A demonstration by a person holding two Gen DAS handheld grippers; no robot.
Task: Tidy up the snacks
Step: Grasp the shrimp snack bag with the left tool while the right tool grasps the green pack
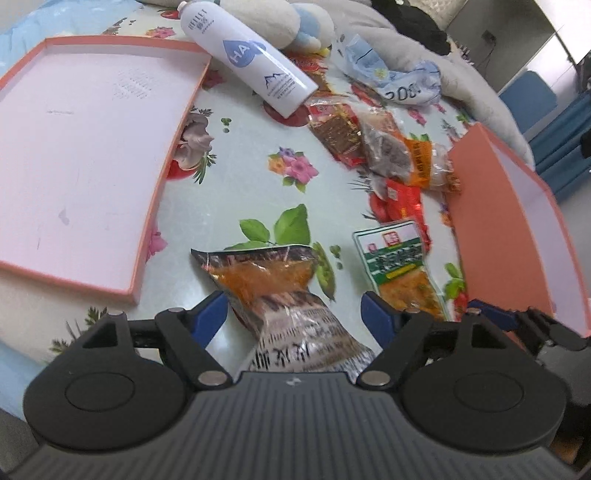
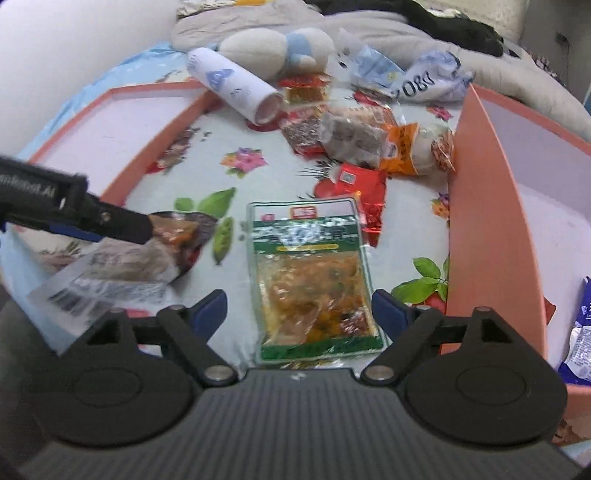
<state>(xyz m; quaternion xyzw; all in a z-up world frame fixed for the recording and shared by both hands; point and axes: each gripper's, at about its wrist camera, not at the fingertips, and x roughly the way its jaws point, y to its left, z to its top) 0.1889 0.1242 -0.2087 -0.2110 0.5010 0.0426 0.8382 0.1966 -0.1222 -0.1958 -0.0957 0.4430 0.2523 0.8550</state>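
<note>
A black-and-orange snack packet (image 1: 266, 280) lies on the flowered cloth between the jaws of my left gripper (image 1: 295, 314), which stands open with a gap at its right finger. My right gripper (image 2: 299, 306) is open too, and a green packet of orange pickles (image 2: 314, 277) lies flat between its fingers without touching them. In the right wrist view the left gripper's finger (image 2: 122, 221) reaches over the black-and-orange packet (image 2: 147, 254). More snack packets are piled further back (image 1: 369, 140) (image 2: 369, 140).
A shallow pink box (image 1: 74, 147) lies at the left. A deeper pink box (image 2: 480, 221) at the right holds a blue-white packet (image 2: 580, 332). A white bottle (image 1: 251, 59) lies on its side beside a plush toy (image 1: 266, 22) and a crumpled bag (image 1: 406, 81).
</note>
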